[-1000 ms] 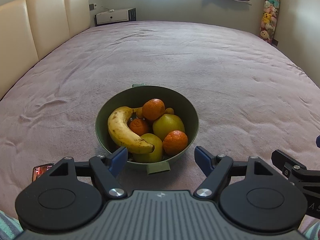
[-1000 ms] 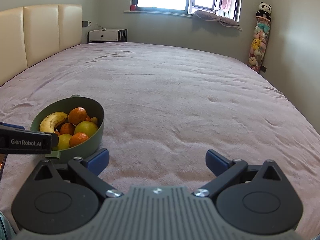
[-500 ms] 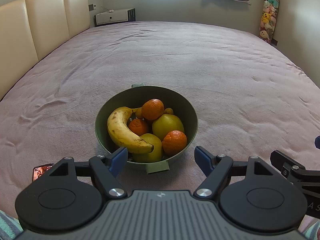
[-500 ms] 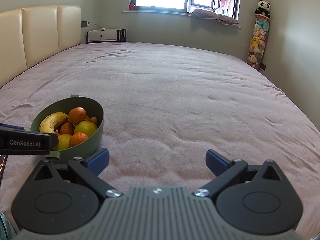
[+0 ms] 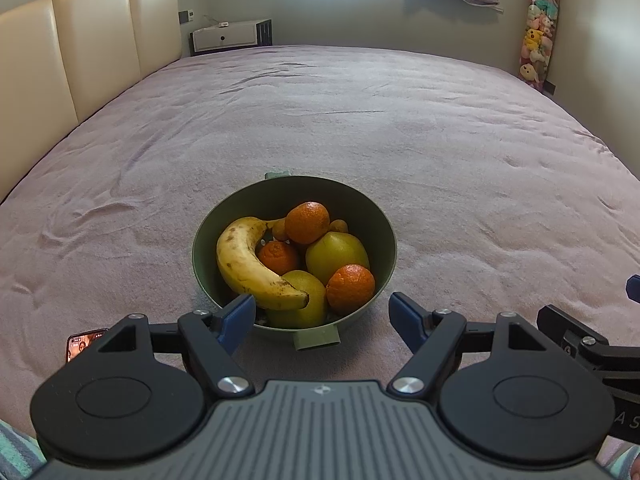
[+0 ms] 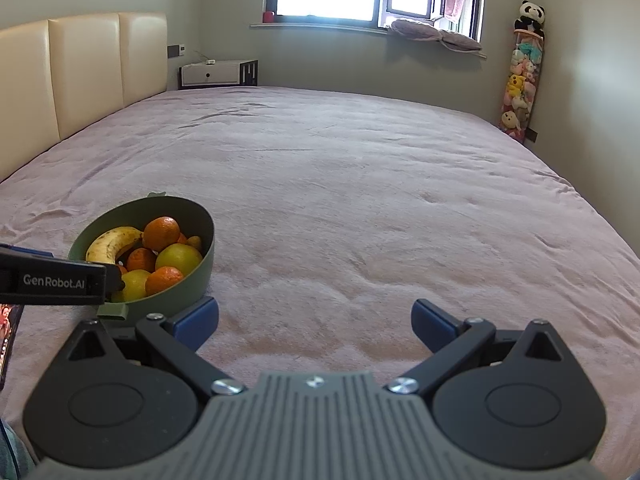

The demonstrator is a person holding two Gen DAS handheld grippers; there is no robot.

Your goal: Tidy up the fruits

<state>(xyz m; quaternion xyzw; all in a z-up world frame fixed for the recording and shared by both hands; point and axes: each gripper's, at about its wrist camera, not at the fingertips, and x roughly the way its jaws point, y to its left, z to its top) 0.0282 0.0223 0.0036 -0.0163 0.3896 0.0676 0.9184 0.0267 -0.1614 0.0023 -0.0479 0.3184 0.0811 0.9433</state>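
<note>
Since all visible fruit lies in the green bowl (image 5: 294, 196) near the bed's (image 5: 400, 128) front edge, the scene fits either sorting done or unloading pending; left gripper (image 5: 322, 310) and right gripper (image 6: 316, 318) stand spread, holding nothing; count: one banana (image 5: 244, 264), three oranges (image 5: 307, 222), two yellow-green fruits (image 5: 336, 252); further pieces possibly hidden.
</note>
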